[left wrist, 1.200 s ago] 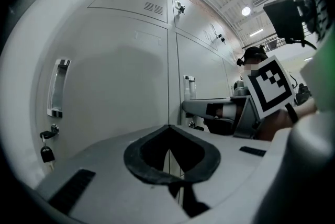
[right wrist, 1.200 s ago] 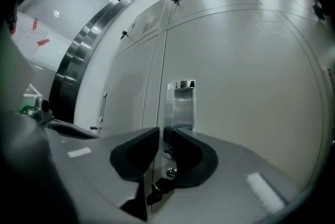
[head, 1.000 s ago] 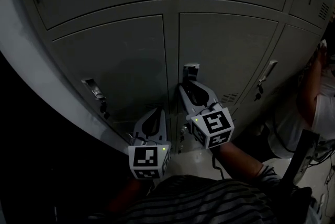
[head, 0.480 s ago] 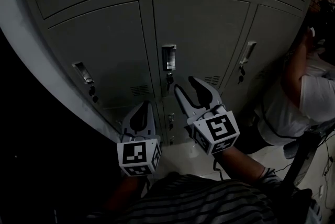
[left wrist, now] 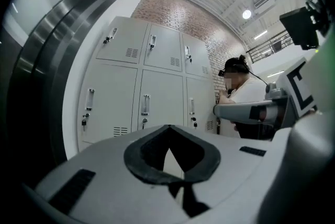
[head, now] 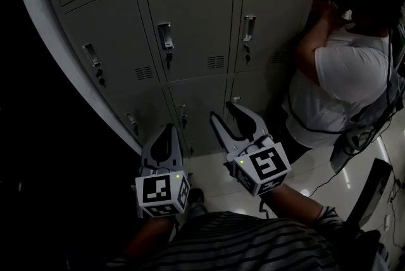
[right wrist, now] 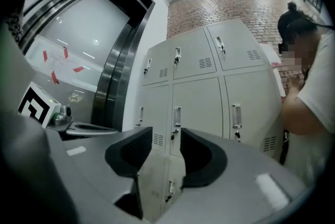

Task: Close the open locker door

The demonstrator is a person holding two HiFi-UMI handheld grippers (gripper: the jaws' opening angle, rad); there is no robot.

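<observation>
The grey locker bank (head: 190, 29) stands ahead, and every door that shows lies flush with its frame. The middle door carries a metal handle (head: 165, 35) with a key under it. My right gripper (head: 223, 113) hangs in the air well short of the doors; its jaws stand apart, are closing, and hold nothing. In the right gripper view that gripper (right wrist: 166, 131) frames the lockers (right wrist: 199, 108) through its gap. My left gripper (head: 168, 128) is beside it, lower left, with its tips together and empty. The left gripper (left wrist: 168, 127) points at the lockers (left wrist: 157, 87) from a distance.
A person in a white T-shirt (head: 342, 67) stands against the right end of the lockers, seen also in the left gripper view as the person (left wrist: 246, 92). A dark curved metal frame (head: 38, 61) runs along the left. Glossy pale floor (head: 316, 168) lies below, with a cable on it.
The right gripper has come off the middle door's handle, its jaws have parted, and both grippers have drawn back from the lockers. The view has swung right and now shows the person.
</observation>
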